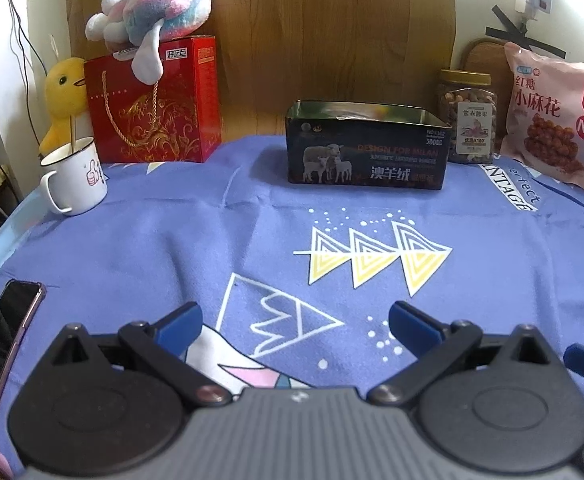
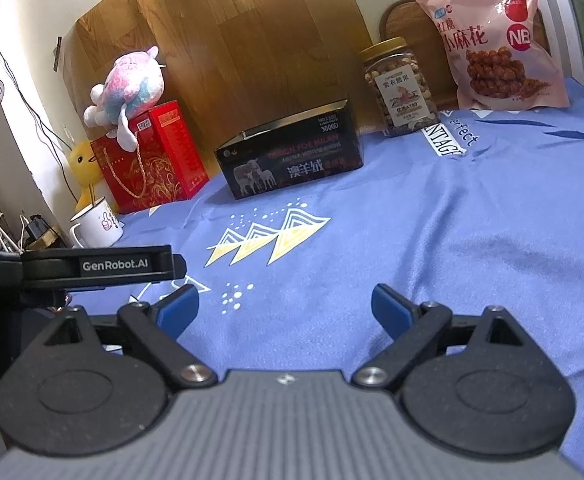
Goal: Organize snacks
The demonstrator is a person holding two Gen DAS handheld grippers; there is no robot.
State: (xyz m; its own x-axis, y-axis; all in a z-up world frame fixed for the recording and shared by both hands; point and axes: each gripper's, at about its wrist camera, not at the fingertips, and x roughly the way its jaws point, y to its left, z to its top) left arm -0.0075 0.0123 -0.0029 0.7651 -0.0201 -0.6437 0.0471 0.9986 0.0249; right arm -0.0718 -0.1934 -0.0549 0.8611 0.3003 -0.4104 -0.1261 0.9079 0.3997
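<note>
Both tongs, left and right, held wide, nothing gripped | snack bag and nut jar parked at back right, beside open tin | bag could get crushed, jar easily tipped if grabbed high

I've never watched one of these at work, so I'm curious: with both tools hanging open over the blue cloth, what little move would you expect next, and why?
Probably the right tool reaches forward toward the nut jar. Both tools are open and empty, the left tool too. The jar and the pink snack bag stand outside the open black tin, which looks like the likely container.
</note>
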